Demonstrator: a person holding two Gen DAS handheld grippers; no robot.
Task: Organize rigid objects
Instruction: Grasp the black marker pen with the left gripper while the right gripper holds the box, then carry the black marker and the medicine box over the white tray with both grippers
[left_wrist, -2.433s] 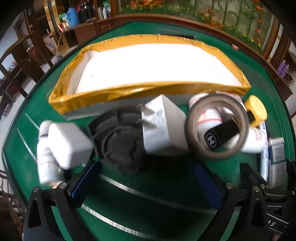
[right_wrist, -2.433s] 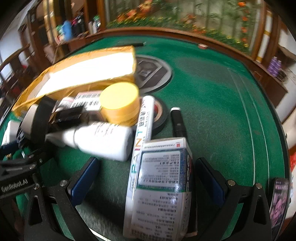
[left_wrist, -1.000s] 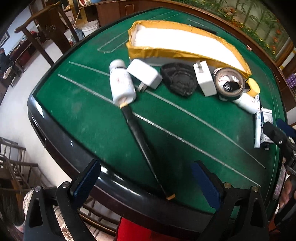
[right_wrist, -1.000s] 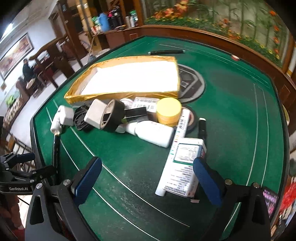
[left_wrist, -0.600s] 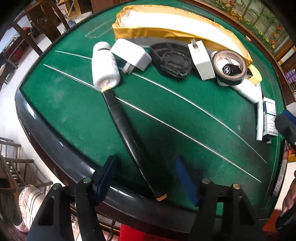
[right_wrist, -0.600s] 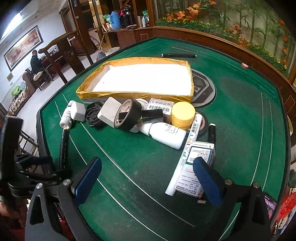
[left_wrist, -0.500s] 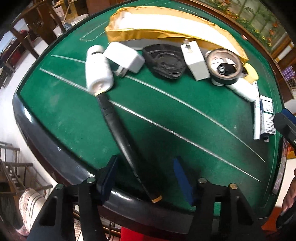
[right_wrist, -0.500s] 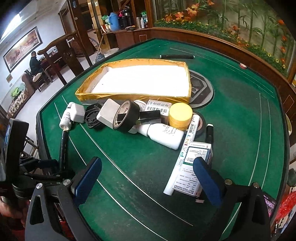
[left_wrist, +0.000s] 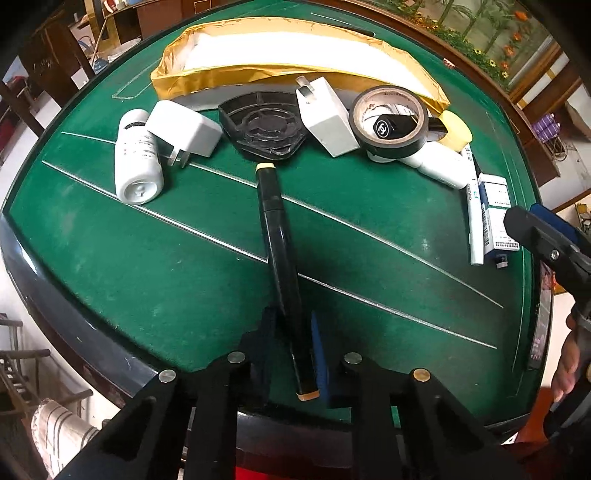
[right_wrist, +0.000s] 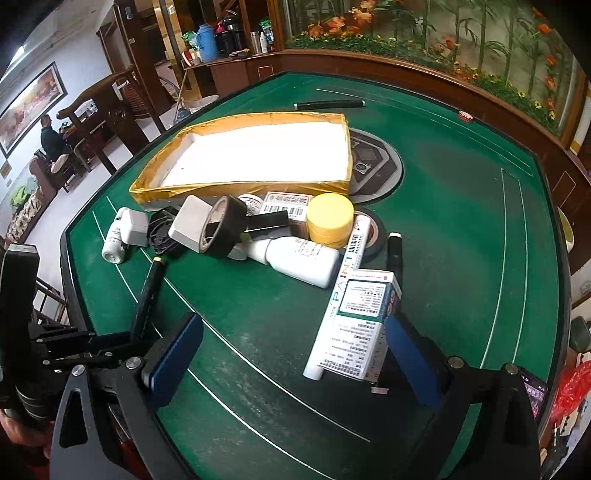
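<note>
L gripper (left_wrist: 291, 354) clamped on black pen (left_wrist: 280, 251) lying on green table (left_wrist: 147, 258) w/ tip touching black fan part (left_wrist: 264, 131), tape roll (left_wrist: 389, 120) & gold-edged tray (left_wrist: 258, 40) beyond; R gripper (right_wrist: 291, 358) wide open, empty, by white box (right_wrist: 360, 325)

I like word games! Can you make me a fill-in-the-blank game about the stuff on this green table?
1. The left gripper has its fingers shut on a long ____ pen.
2. The right gripper is ____ and holds nothing.
3. The big tray has walls wrapped in ____ foil.
4. The round yellow jar sits ____ the tray, not in it.

Missing words: black; open; gold; outside
</note>
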